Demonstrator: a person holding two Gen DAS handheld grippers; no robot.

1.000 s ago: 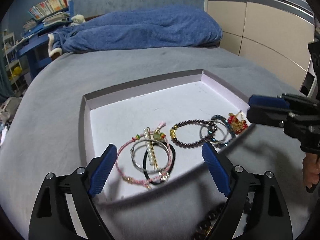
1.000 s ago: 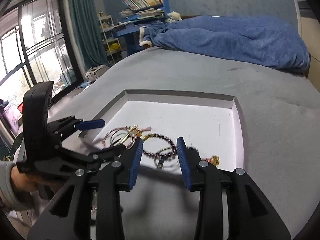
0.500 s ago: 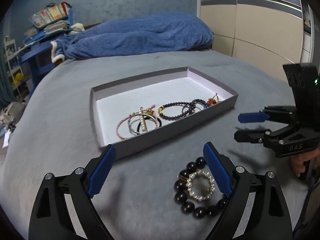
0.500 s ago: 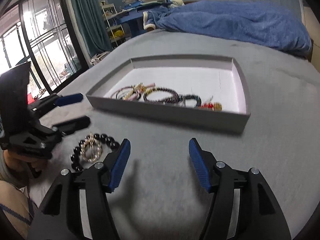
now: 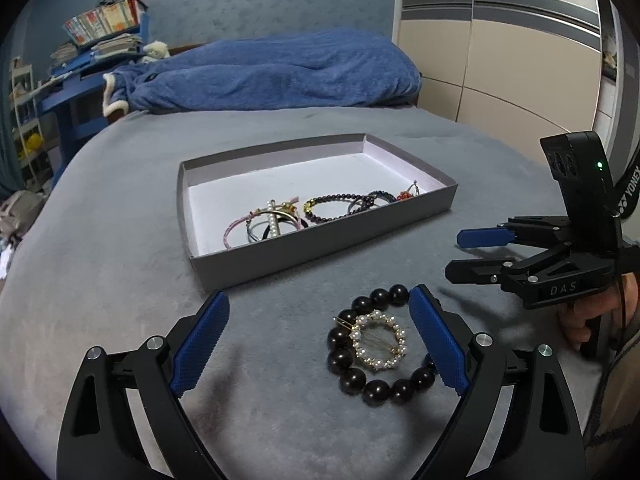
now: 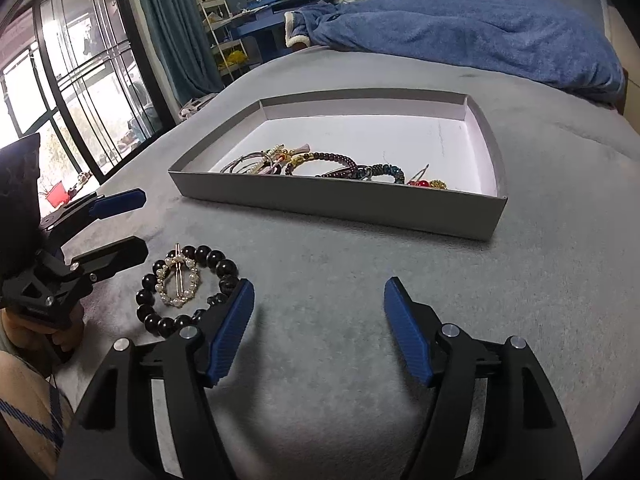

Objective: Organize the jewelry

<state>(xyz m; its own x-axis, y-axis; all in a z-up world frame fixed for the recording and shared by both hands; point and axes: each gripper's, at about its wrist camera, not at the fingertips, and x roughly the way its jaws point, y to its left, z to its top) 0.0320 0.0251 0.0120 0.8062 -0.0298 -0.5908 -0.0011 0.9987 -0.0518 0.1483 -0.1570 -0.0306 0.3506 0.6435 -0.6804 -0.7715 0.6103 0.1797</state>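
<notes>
A grey shallow tray (image 5: 320, 240) (image 6: 340, 204) sits on the grey bed and holds several bracelets (image 5: 264, 224) (image 6: 320, 160) along its near side. In front of it lie a black bead bracelet (image 5: 341, 360) (image 6: 224, 267) and, inside its loop, a pearl ring clip (image 5: 356, 334) (image 6: 181, 276). My left gripper (image 5: 318, 300) (image 6: 143, 220) is open, low over the bed, with the black bracelet just inside its right finger and not gripped. My right gripper (image 6: 320, 286) (image 5: 454, 254) is to the right of the bracelet. Its jaws are opening, with nothing between them.
A blue blanket (image 5: 272, 76) (image 6: 460, 32) is heaped at the far end of the bed. Beyond stand a blue desk with books (image 5: 100, 40), wardrobe doors (image 5: 500, 60) and a tall window (image 6: 60, 100). A person's hand (image 5: 588, 312) holds the right gripper's handle.
Both grippers have drawn back from over the tray toward the near bed. The black bracelet and pearl clip have come into view. The right jaws have spread wider.
</notes>
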